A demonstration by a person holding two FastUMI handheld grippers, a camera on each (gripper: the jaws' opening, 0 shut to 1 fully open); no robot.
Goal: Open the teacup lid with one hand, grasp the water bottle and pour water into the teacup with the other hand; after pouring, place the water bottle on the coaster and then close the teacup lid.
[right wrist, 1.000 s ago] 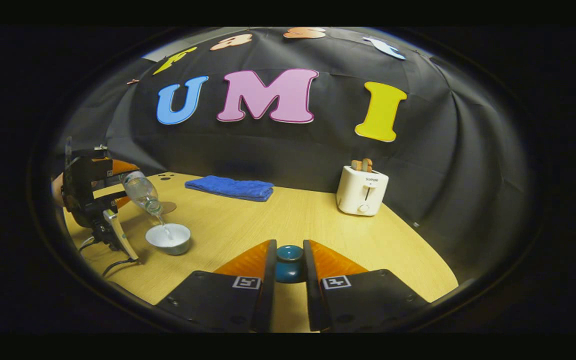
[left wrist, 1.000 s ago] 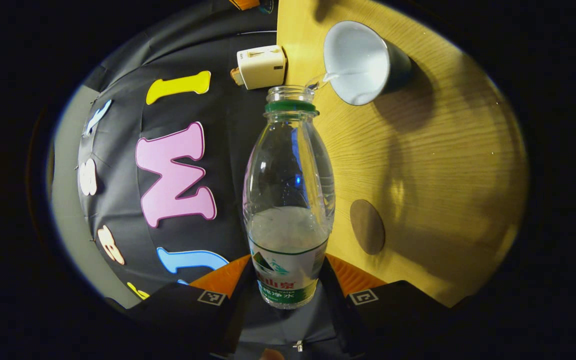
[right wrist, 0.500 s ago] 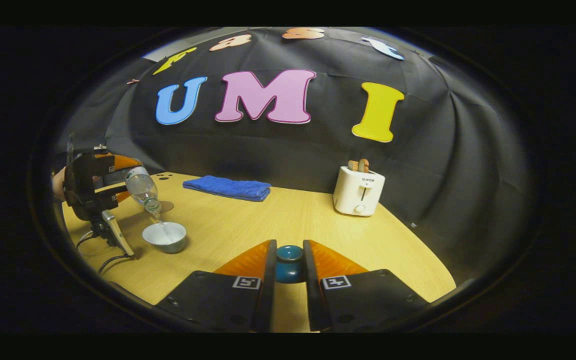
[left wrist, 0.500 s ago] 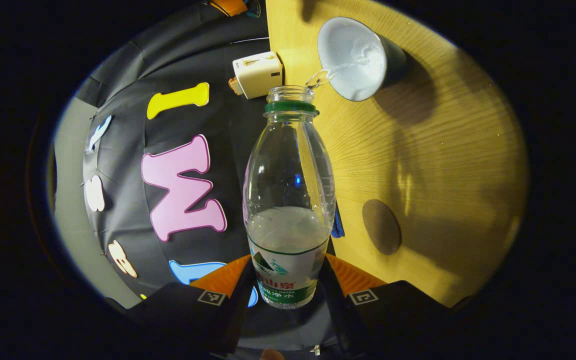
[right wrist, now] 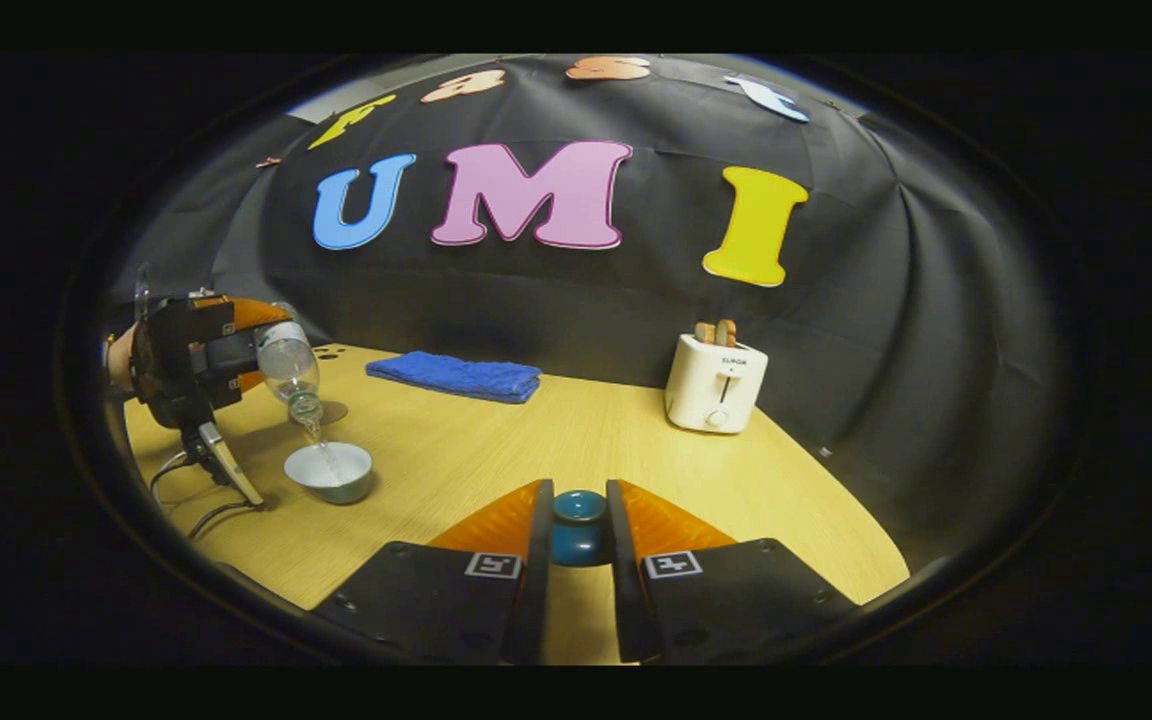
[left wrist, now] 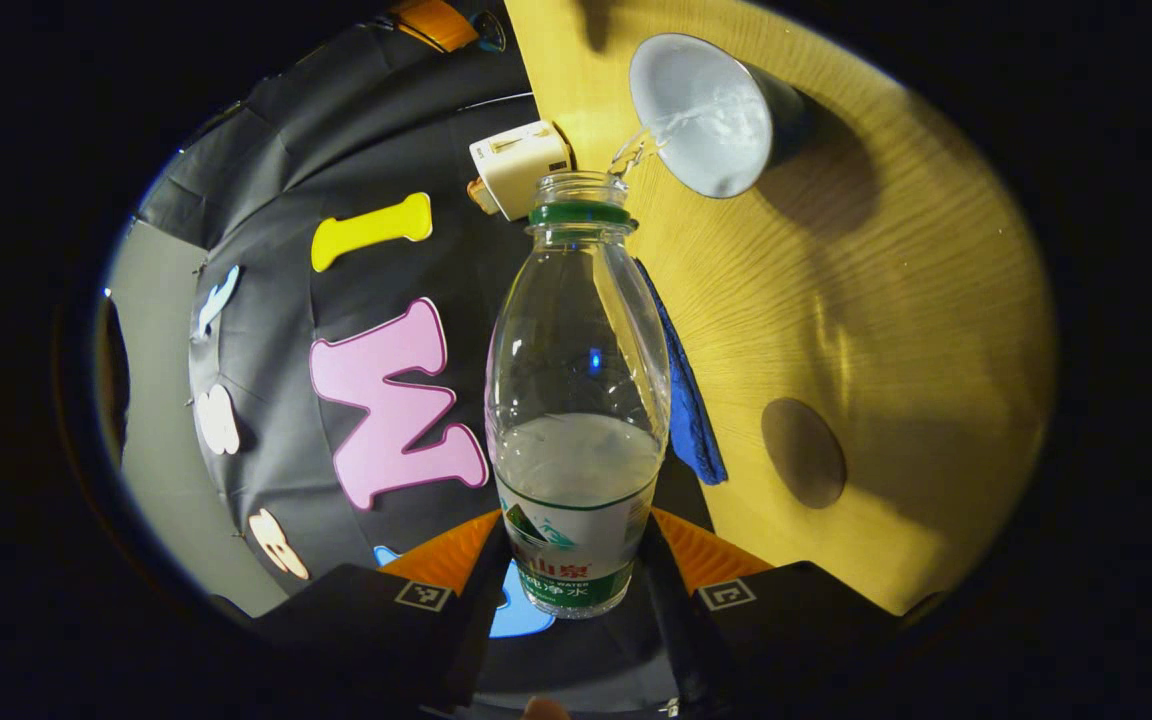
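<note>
Right gripper view gave us the layout, read from nine o'clock across to three. Our left gripper (right wrist: 254, 352) held the water bottle (right wrist: 288, 372) tipped mouth-down, its fingers clamped on the labelled lower body, a thin stream falling into the teacup (right wrist: 329, 472) just below. The coaster (right wrist: 334, 411) lay just behind the cup, the blue towel (right wrist: 456, 376) toward eleven o'clock, the toaster (right wrist: 716, 388) toward one. At six o'clock our right gripper (right wrist: 577, 535) pinched the teacup lid (right wrist: 577, 527) by its knob, both fingers pressing, held apart from the cup.

In the left gripper view the bottle mouth (left wrist: 578, 186) sat just outside the cup's rim (left wrist: 641, 95), so we judged a slight wobble or steeper tilt could send water onto the worktop (left wrist: 886, 300). Bare worktop lay between cup and coaster, giving room to right the bottle; the worktop's near edge ran close beside the cup.
</note>
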